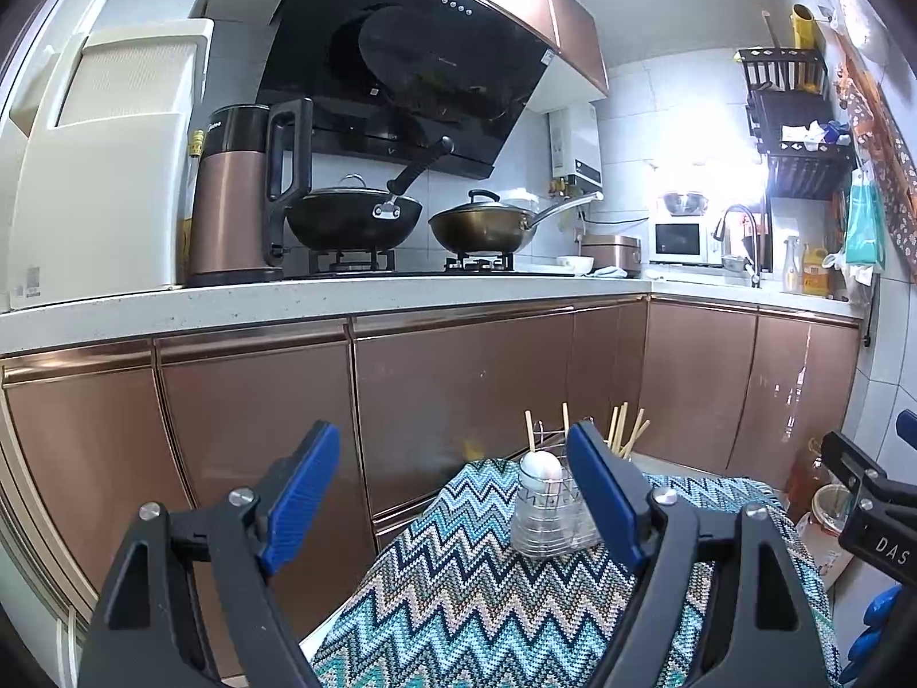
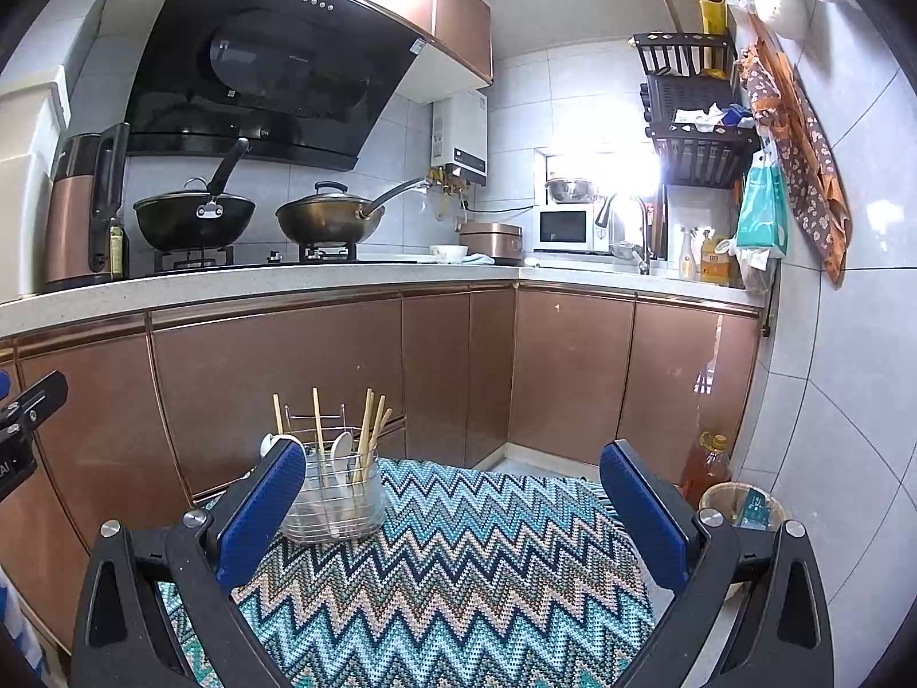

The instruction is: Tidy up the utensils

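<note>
The utensil holder [image 2: 335, 501], a clear cup in a wire caddy, stands on the zigzag-patterned cloth [image 2: 458, 562] at lower centre-left of the right wrist view, holding wooden chopsticks [image 2: 367, 430] and a white spoon [image 2: 342, 447] upright. In the left wrist view it sits at lower centre, partly behind a blue pad.

The chopsticks look light, stiff and thin, likely to roll or slip; taking one near its upper end, clear of the rim, seems best. The spoon looks like smooth ceramic, so probably slippery and breakable. The cup appears light and could tip if pulled sideways.

The left gripper [image 1: 458, 493] stands wide open with nothing held, and the holder lies beyond its tips. The right gripper [image 2: 453, 499] is equally spread and empty; the holder is just beside its left pad.

Further out are copper-coloured cabinet doors [image 2: 275, 378] behind the cloth, an oil bottle [image 2: 708, 464] and a bin [image 2: 742, 507] at lower right. Nothing blocks the holder.
</note>
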`<action>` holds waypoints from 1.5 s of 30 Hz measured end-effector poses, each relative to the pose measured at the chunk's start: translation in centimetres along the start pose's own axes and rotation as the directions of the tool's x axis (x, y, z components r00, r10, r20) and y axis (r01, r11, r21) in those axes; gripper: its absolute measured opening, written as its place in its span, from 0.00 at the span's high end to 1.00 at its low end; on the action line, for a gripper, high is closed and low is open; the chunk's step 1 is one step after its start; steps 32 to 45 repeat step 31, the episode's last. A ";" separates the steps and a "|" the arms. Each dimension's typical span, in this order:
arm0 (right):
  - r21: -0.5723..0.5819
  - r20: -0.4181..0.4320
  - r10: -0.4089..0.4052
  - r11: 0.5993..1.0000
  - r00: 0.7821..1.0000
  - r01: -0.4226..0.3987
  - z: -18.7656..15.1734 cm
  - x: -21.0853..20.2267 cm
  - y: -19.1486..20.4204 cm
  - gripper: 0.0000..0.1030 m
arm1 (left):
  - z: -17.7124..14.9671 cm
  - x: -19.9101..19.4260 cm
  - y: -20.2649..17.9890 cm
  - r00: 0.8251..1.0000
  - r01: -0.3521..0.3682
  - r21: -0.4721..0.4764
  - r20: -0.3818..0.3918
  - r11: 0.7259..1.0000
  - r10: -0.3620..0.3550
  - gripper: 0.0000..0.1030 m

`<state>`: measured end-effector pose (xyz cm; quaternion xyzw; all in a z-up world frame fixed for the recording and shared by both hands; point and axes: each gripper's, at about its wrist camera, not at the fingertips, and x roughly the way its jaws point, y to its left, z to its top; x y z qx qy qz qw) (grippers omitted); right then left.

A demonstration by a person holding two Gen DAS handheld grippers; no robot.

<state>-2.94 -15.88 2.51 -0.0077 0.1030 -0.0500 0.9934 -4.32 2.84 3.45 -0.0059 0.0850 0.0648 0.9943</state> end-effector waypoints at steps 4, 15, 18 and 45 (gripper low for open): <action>-0.007 -0.001 -0.004 1.000 1.000 0.004 0.0 0.0 0.0 0.00 | 0.0 0.1 0.1 1.000 0.000 0.001 -0.001 1.000 0.000 0.22; -0.013 0.003 -0.008 1.000 1.000 0.008 0.2 -0.1 -0.1 0.00 | -0.2 0.0 -0.4 1.000 0.002 0.011 -0.007 1.000 -0.002 0.22; -0.013 0.005 -0.009 1.000 1.000 0.009 0.2 -0.2 -0.2 0.00 | -0.2 0.0 -0.5 1.000 0.001 0.009 -0.009 1.000 -0.001 0.22; -0.016 0.001 -0.009 1.000 1.000 0.009 0.1 -0.2 -0.2 0.00 | -0.2 0.0 -0.5 1.000 0.003 0.001 -0.018 1.000 -0.003 0.22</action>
